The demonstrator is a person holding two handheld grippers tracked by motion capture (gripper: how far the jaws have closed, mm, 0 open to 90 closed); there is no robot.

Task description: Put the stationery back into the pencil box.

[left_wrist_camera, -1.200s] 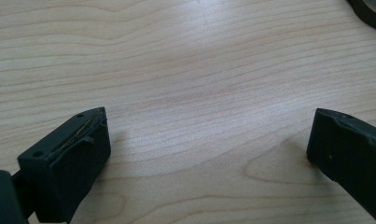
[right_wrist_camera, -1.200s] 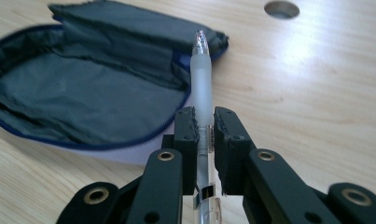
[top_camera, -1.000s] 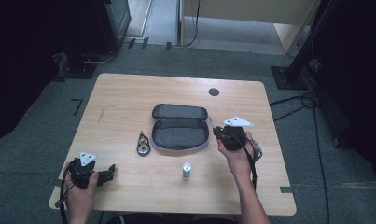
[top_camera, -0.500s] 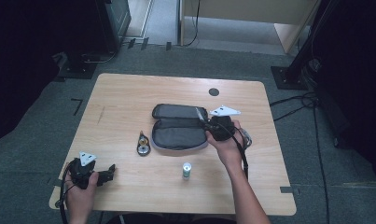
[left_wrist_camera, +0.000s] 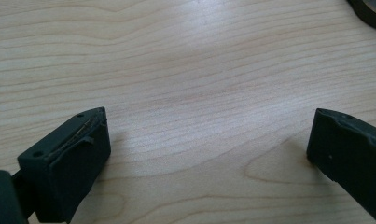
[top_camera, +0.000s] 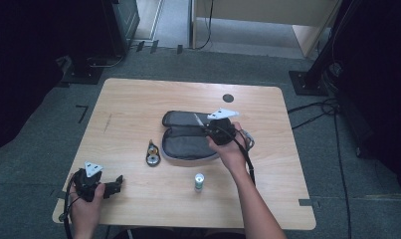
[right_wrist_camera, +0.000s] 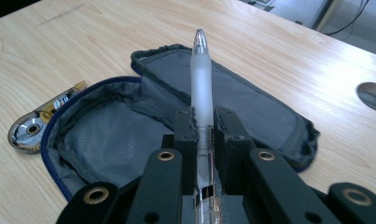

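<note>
Pen [right_wrist_camera: 202, 88]: clamped in my right gripper [right_wrist_camera: 205, 122], over the open pouch [right_wrist_camera: 129, 135].
Left gripper [left_wrist_camera: 206, 140]: my jaws gape empty, near left.

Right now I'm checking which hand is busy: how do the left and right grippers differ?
The right gripper has its jaws shut on a clear pen; the left gripper has its jaws wide apart with nothing between them. The right gripper is above the open grey pencil case; the left gripper is low at the near left corner of the wooden table. Both are hand-held with black jaws.
</note>
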